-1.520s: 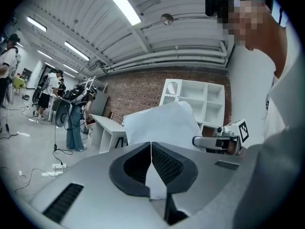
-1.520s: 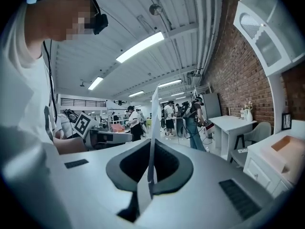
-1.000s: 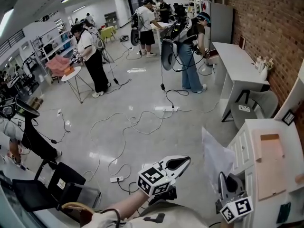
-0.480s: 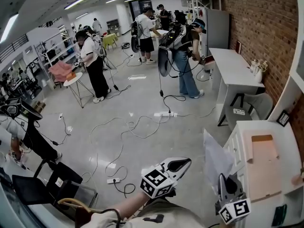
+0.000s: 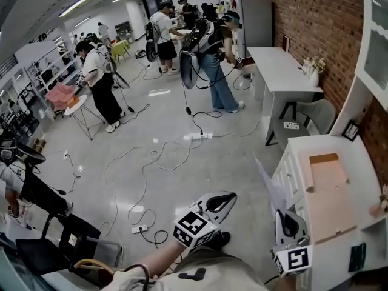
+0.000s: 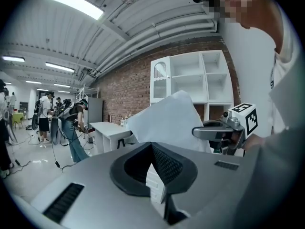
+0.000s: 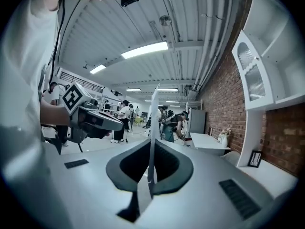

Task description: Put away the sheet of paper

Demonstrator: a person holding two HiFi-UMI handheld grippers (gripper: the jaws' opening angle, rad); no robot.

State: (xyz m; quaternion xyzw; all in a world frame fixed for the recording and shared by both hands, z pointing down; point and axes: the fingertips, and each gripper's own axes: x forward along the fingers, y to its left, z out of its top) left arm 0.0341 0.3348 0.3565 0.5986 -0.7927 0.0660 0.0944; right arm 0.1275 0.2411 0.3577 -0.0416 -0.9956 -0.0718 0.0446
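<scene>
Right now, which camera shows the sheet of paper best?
The left gripper view: the sheet of paper faces it broadside, mostly in view. The right gripper view sees it only edge-on, pinched in the right hand-held gripper. The head view shows a narrow white sliver rising from that gripper.

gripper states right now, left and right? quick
Left gripper: closed, nothing between its jaws.
Right gripper: closed on the sheet of paper, which stands up from the jaws.
</scene>
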